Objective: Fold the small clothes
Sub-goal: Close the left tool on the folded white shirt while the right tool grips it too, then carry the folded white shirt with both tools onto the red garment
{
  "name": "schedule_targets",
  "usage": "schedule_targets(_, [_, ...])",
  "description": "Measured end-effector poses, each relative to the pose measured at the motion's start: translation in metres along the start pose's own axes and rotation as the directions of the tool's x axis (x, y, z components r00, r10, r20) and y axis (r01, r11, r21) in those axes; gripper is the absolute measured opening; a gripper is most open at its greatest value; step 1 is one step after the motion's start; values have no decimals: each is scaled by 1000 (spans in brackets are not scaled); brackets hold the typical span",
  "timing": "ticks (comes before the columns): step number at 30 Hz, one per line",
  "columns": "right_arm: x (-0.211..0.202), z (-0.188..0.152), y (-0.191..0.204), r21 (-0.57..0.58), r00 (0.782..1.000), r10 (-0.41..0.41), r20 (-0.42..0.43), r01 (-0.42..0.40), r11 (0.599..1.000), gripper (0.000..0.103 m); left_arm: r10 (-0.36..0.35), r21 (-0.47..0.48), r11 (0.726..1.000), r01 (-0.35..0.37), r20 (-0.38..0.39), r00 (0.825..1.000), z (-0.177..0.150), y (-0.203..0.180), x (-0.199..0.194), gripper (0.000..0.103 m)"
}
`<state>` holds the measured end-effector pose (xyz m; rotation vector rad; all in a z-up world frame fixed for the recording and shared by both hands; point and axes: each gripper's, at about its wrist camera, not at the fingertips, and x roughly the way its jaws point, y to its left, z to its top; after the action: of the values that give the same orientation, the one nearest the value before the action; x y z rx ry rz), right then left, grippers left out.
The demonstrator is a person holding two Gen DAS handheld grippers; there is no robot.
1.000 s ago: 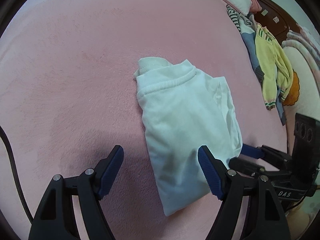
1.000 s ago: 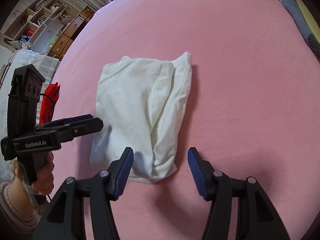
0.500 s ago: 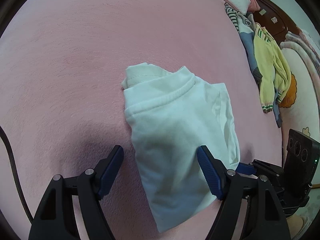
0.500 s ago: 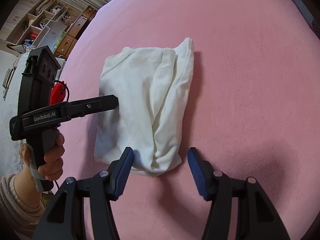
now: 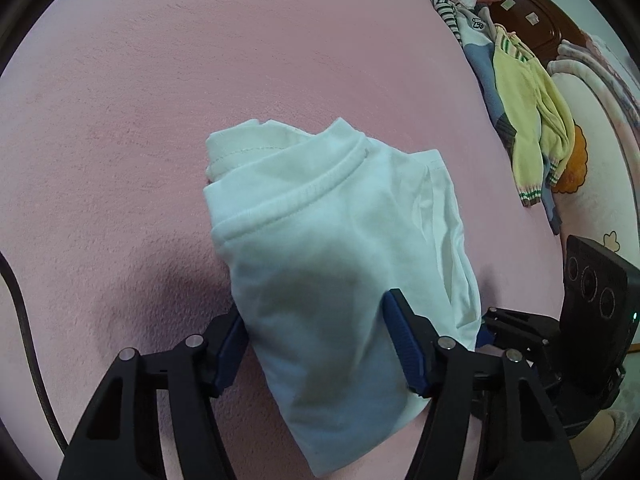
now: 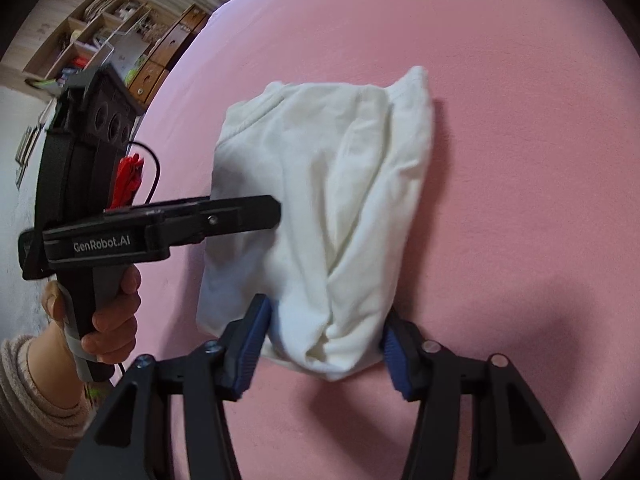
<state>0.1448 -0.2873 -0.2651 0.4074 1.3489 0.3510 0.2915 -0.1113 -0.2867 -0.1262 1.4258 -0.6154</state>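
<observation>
A white shirt (image 5: pixel 340 240), folded into a narrow packet, lies on the pink bed cover (image 5: pixel 140 120). My left gripper (image 5: pixel 316 340) straddles its near part. The jaws are closing: the left pad touches the folded edge and the right pad rests on the cloth. In the right wrist view the shirt (image 6: pixel 328 200) runs away from me, and my right gripper (image 6: pixel 324 344) has its bunched near end between its closing pads, which touch both sides. A hand holds the left gripper (image 6: pixel 240 216), which reaches over the shirt's left side. The right gripper (image 5: pixel 500 328) shows at the shirt's right edge.
A heap of small clothes (image 5: pixel 528 120), yellow, blue and striped, lies along the bed's far right, by a dark wooden headboard (image 5: pixel 532 20). Shelves and drawers (image 6: pixel 100 40) stand beyond the bed's left edge. A black cable (image 5: pixel 24 340) hangs at the left.
Both grippers have moved forward onto the shirt, and their jaws have narrowed around it. The left gripper has slid in over the shirt's left side.
</observation>
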Motion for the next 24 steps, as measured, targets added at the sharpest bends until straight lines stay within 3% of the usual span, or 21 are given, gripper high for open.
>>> schedule_targets(4, [3, -1, 8, -32, 1000, 1, -6, -1, 999, 32, -20, 6, 1000, 20, -6, 1000, -1, 0, 2, 46])
schedule_targets(5, [3, -2, 10, -37, 1000, -5, -3, 5, 999, 31, -21, 10, 1000, 21, -4, 1000, -1, -1, 3, 39])
schedule_targets(8, [1, -4, 13, -46, 1000, -15, 6, 15, 999, 28, -27, 15, 1000, 27, 4, 1000, -2, -2, 0, 31])
schedule_targets(16, [-8, -17, 15, -50, 999, -31, 28, 32, 998, 23, -23, -12, 1000, 24, 21, 1000, -7, 2, -6, 19])
schedule_targets(24, [-21, -18, 23, -62, 998, -40, 55, 43, 997, 20, -5, -18, 1000, 6, 41, 999, -10, -6, -25, 15])
